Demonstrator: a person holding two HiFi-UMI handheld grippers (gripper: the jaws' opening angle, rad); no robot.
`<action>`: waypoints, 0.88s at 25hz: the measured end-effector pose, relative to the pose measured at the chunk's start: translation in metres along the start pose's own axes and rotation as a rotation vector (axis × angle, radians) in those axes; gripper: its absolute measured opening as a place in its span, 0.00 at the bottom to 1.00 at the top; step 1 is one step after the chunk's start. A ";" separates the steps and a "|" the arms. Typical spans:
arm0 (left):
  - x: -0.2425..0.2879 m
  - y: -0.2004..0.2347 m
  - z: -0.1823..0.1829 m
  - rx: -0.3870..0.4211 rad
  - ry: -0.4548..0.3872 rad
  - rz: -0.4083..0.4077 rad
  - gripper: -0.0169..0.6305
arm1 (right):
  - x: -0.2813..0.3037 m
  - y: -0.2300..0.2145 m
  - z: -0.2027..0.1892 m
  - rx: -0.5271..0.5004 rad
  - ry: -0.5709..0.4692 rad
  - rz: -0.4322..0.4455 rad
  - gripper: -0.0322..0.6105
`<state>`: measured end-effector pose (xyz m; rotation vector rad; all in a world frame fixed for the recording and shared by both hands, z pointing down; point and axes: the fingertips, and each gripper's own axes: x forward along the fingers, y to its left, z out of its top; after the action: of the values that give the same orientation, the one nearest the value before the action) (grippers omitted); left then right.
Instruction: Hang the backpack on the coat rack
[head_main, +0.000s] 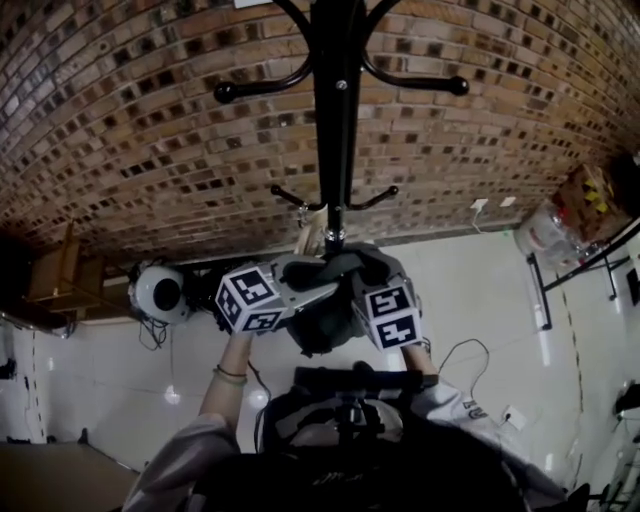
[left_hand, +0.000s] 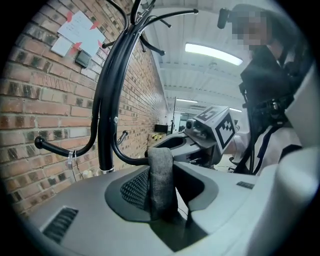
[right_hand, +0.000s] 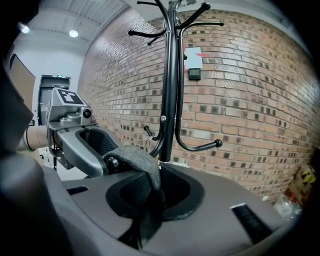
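Both left gripper (left_hand: 161, 172) and right gripper (right_hand: 150, 186) clench their fingers (left_hand: 227, 200) on the grey backpack strap (left_hand: 160, 187), a coat rack hook (left_hand: 127, 159) just beyond.

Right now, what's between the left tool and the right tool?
The backpack's grey strap spans it, clamped by the left tool and the right tool, arching over a coat rack hook's ball tip; the right gripper view shows it.

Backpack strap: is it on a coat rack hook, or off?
On, apparently: the strap arches over the ball tip of a low hook; left tongs and right tongs are shut on it.
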<state>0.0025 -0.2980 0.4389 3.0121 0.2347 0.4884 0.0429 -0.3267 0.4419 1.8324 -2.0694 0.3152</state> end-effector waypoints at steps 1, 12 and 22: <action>-0.001 0.001 0.000 -0.004 -0.002 -0.009 0.25 | 0.001 0.000 0.000 0.004 0.004 -0.003 0.14; 0.003 0.035 -0.006 -0.033 -0.006 0.050 0.24 | 0.027 -0.009 -0.013 0.041 0.053 -0.042 0.14; 0.008 0.042 -0.008 0.016 -0.014 0.212 0.25 | 0.029 -0.012 -0.024 -0.087 0.067 -0.136 0.15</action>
<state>0.0132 -0.3379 0.4530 3.0706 -0.0836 0.4827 0.0544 -0.3447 0.4747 1.8723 -1.8737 0.2432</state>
